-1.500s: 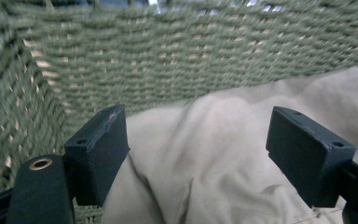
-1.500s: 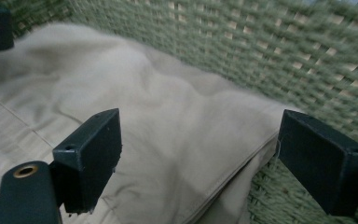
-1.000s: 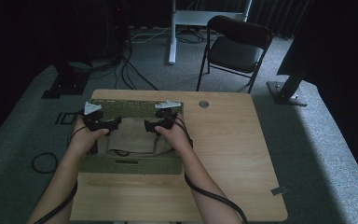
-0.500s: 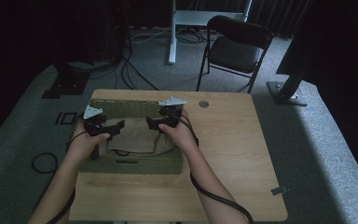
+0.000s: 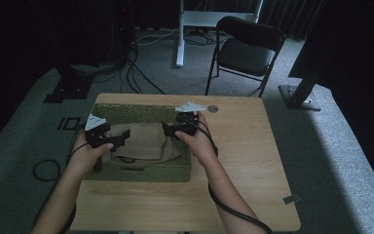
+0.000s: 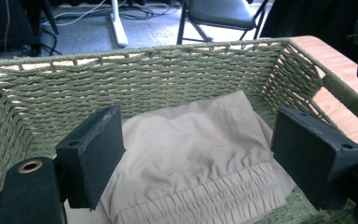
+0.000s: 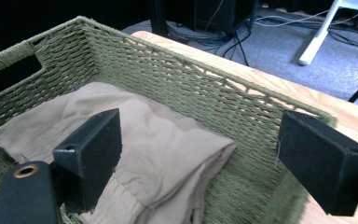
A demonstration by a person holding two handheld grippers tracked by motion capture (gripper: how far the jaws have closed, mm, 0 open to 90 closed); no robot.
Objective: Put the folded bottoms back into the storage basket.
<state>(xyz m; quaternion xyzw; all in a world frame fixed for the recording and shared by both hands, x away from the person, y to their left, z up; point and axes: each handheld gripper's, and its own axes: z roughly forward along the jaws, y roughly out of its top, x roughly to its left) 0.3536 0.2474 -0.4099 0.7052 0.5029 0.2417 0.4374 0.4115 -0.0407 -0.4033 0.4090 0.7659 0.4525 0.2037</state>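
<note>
A green woven basket stands on the left half of the wooden table. A folded beige garment with a gathered waistband lies flat on the basket's floor. My left gripper hovers over the basket's left side, and my right gripper hovers over its right side. In the left gripper view the left gripper is open above the garment, not touching it. In the right gripper view the right gripper is open too, over the garment's folded corner and the basket wall.
The basket has a handle slot in its end wall. A black folding chair and a white desk leg stand beyond the table. Cables lie on the grey carpet. The table's right half is bare wood.
The two grippers have drawn apart. The left one moved left and back toward the person, and the right one shifted slightly right. The garment stays in the basket.
</note>
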